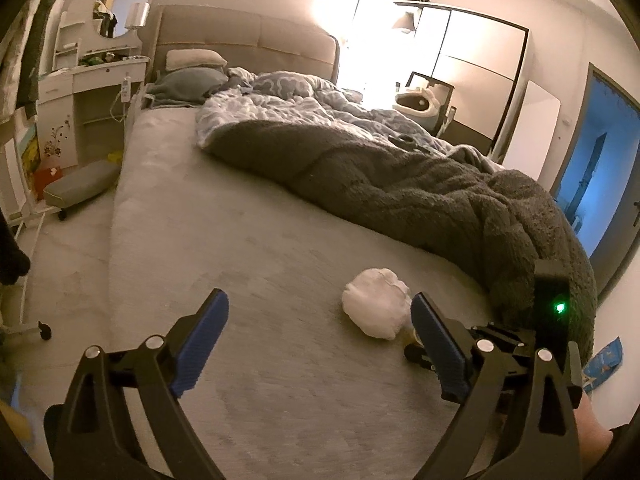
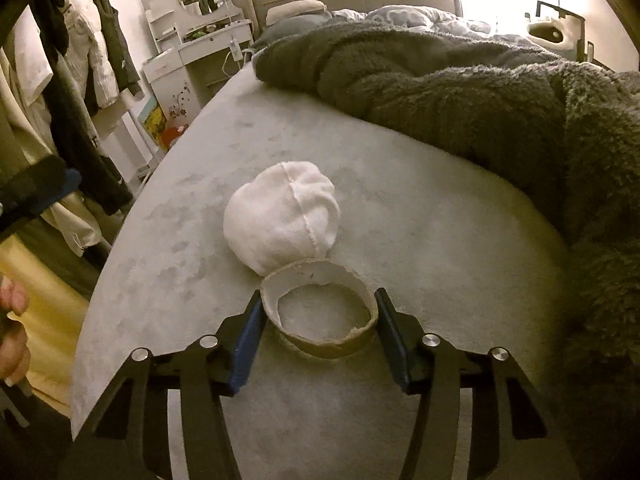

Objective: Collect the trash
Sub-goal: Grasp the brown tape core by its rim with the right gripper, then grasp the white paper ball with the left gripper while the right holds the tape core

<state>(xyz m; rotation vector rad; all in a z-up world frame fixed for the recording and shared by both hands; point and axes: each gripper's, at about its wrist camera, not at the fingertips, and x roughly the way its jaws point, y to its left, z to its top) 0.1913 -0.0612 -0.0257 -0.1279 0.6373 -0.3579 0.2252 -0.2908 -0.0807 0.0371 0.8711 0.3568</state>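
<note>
Crushing is the first risk we see: the right gripper (image 2: 320, 320) has its fingers (image 2: 250, 340) pressed against both sides of a torn cardboard ring (image 2: 320, 312), a thin-walled, ragged piece that could fold or slip out if we squeeze harder or lift at a tilt. The ring lies on the bed (image 2: 400, 208) near its foot, touching a balled white cloth (image 2: 280, 220) just behind it; a careless lift could drag the cloth along or nudge it toward the bed's edge. The ring's axis stands roughly upright, its open mouth facing up and a little toward the camera, so no long axis shows. Our left gripper (image 1: 320, 320) hangs wide open and empty, with the cloth (image 1: 376, 308) just ahead of its right finger.
</note>
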